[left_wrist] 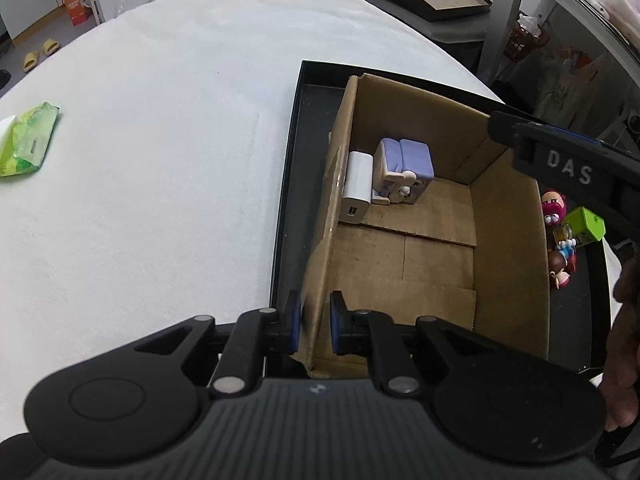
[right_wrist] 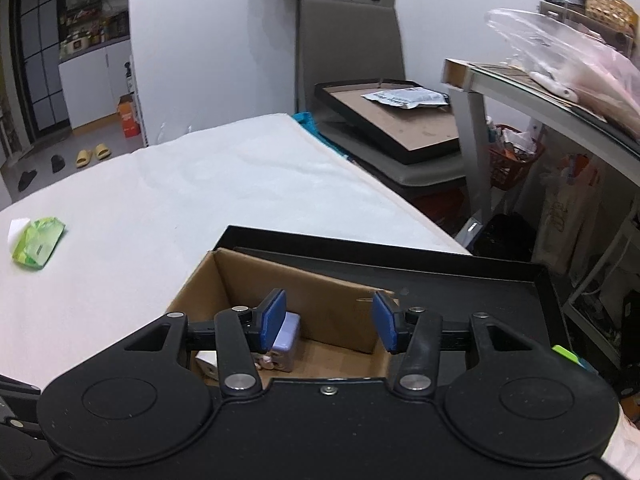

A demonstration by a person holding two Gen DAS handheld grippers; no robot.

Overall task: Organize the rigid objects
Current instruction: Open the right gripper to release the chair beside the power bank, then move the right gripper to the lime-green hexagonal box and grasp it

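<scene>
I am holding the cardboard box point(left_wrist: 436, 236) wall pinched in my left gripper point(left_wrist: 314, 320) while my right gripper point(right_wrist: 328, 326) is hanging spread and empty above it, with the white charger point(left_wrist: 356, 186) and purple toy point(left_wrist: 404, 168) already packed mid-frame and the small figurines point(left_wrist: 560, 240) still waiting at right in the black tray point(left_wrist: 292, 184).

Home interior: slippers point(right_wrist: 91, 155) lying by far doorway, kitchen shelves point(right_wrist: 94, 20) showing beyond, dining chair point(right_wrist: 352, 40) standing at desk point(right_wrist: 200, 184).

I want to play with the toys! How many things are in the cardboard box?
2. A white charger stands against the box's left wall, and a purple toy sits right beside it. More could be hidden under the near wall.
</scene>
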